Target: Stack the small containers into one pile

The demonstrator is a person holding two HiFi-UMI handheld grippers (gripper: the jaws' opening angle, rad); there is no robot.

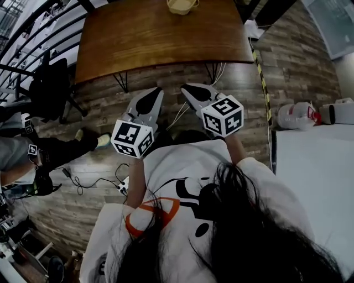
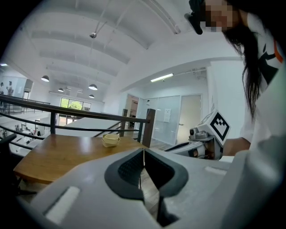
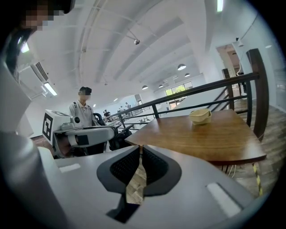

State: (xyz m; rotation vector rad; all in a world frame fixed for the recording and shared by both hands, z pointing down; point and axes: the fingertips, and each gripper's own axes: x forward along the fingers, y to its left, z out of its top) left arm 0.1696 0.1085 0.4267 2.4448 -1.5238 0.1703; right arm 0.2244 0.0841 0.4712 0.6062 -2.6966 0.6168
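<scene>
Small cream containers [image 1: 182,5] sit nested in one pile near the far edge of the wooden table [image 1: 155,38]; the pile also shows as the containers [image 2: 111,140] in the left gripper view and the containers [image 3: 200,116] in the right gripper view. My left gripper [image 1: 153,94] is held over the floor, short of the table's near edge, shut and empty. My right gripper [image 1: 191,89] hangs beside it, also shut with nothing in it. In each gripper view the jaws meet at the tips, left gripper [image 2: 143,151], right gripper [image 3: 140,147].
A black railing [image 3: 201,91] runs behind the table. A person [image 3: 82,109] stands at the left beside a black chair [image 1: 50,88]. Cables [image 1: 94,179] lie on the plank floor. A white surface [image 1: 315,177] with a plastic jug [image 1: 297,115] is at the right.
</scene>
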